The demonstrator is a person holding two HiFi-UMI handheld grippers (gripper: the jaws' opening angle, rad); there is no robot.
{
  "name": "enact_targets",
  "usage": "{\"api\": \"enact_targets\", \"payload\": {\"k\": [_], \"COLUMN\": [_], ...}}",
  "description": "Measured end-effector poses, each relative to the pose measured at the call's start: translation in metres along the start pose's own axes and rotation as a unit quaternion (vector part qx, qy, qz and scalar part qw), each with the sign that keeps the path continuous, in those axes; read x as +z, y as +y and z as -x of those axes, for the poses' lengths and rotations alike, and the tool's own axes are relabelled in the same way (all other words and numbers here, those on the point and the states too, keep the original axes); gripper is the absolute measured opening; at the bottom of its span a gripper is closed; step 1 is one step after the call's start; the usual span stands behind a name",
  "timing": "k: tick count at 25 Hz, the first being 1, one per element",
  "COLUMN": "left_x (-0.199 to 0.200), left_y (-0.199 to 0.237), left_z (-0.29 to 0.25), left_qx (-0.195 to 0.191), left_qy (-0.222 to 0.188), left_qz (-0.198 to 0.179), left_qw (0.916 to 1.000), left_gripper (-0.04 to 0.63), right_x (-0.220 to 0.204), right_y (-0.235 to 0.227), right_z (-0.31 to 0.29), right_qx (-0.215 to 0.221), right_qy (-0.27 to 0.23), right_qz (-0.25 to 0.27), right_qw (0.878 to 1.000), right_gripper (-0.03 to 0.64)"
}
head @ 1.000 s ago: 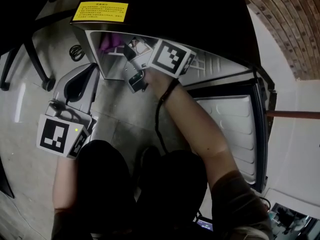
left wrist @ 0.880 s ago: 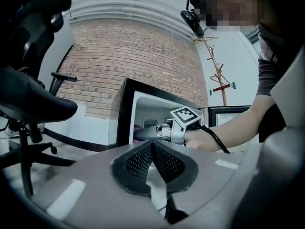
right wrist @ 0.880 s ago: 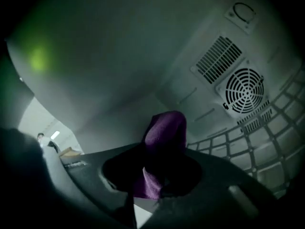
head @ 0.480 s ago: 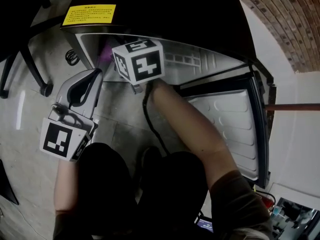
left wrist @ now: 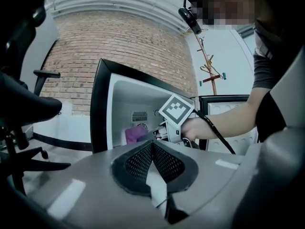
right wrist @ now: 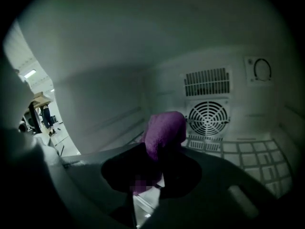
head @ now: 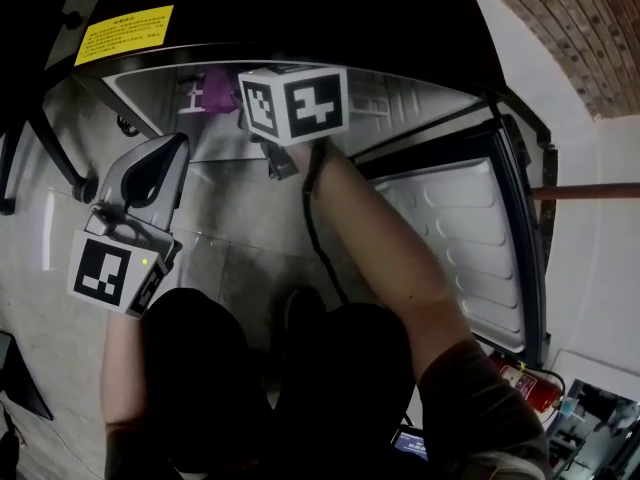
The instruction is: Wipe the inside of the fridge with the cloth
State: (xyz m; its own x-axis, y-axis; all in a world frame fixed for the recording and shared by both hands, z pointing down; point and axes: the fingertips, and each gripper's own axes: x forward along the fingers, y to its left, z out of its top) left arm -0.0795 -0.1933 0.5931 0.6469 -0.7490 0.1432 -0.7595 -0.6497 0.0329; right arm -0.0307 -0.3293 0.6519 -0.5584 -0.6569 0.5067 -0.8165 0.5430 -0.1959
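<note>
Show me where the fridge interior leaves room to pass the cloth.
Bare: the smooth side wall and ceiling, between the door opening and the back panel; also the wire shelf beside the purple cloth. Crowded: the back, where the cloth clamped in the right gripper sits before the fan grille.

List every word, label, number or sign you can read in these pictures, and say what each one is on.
Yellow label on the fridge: black print, too small to read.
Left cube, right cube: square black-and-white markers, no words.
No other text can be read.
</note>
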Motion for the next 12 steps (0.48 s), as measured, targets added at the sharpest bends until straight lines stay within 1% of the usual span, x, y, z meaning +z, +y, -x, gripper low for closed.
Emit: {"api": "enact_targets", "payload": {"k": [4, 7, 10, 12], "left_x": [0.003, 0.002, 0.002, 0.004], "left_y": [-0.006, -0.013, -0.018, -0.024], "left_z": [-0.013, -0.026, -0.043, -0.053], "left_qx": [-0.014, -0.023, -0.029, -0.037], "left_qy": [0.006, 0.017, 0.029, 0.027], "left_qz": [-0.003, 0.009, 0.021, 0.025], "left_qw": [0.9999, 0.9996, 0.9989, 0.9986], "left_gripper": [0.018, 0.018, 0.018, 0.018], "right_x": [-0.006, -0.011, -0.018, -0.022], "right_y": [-0.041, -0.072, -0.103, -0.121], "right_z": [0.024, 0.046, 0.071, 0.086], "right_qx": [-0.053, -0.089, -0.131, -0.161], "right_qy": [0.002, 0.0, -0.01, -0.024], "right_qz": [-0.009, -0.028, -0.052, -0.079], "right_qw": [0.999, 0.996, 0.99, 0.983], "right_gripper": [0.075, 0.075, 0.075, 0.075]}}
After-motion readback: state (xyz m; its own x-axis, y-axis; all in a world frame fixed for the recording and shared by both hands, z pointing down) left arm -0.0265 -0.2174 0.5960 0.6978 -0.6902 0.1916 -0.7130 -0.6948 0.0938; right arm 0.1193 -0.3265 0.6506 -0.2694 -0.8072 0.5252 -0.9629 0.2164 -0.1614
